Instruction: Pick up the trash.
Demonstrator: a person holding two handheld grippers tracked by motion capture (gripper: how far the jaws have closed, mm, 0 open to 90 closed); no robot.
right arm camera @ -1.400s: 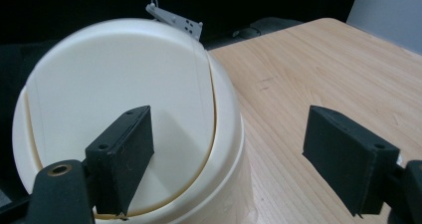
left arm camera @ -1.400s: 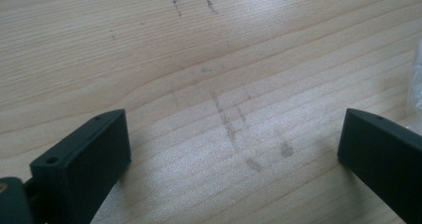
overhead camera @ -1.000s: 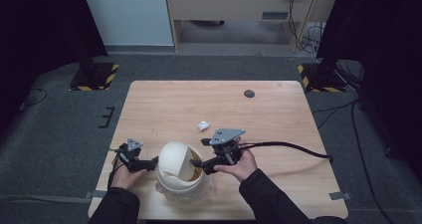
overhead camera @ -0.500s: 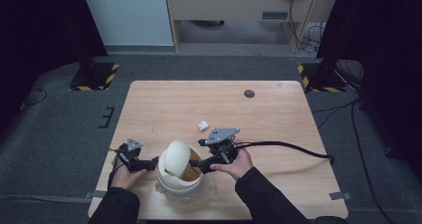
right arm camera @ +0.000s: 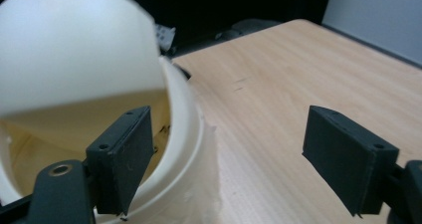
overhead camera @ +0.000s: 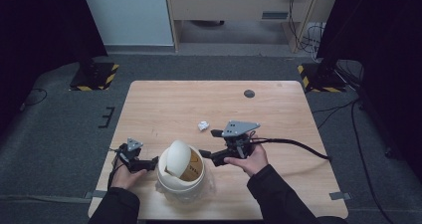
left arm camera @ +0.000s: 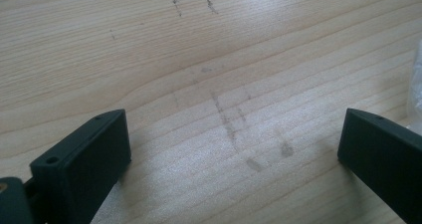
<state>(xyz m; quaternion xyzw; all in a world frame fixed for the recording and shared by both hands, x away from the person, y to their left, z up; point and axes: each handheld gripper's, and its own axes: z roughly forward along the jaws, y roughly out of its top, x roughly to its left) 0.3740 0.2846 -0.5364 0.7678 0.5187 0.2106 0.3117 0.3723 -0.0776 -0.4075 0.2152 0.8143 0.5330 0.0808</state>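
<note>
White bucket [overhead camera: 181, 176] on desk [overhead camera: 278, 114], looks light, thin-walled, flexy; grip rim. Right gripper [right arm camera: 224, 159] jaws wide, empty, rim beside left jaw. Left gripper [left arm camera: 234, 154] wide, empty.

A pale wooden worktop [overhead camera: 164, 109] is seen on a grey carpeted floor [overhead camera: 54, 129]. Faint dark scuffs [left arm camera: 231, 129] are marked across its grain. A small dark disc [overhead camera: 249, 93] is set near its far edge. Yellow-and-black striped bases [overhead camera: 94, 77] are placed on the floor off both far corners. Cables [overhead camera: 303, 32] are trailed beneath a wooden cabinet [overhead camera: 239, 2] behind.
</note>
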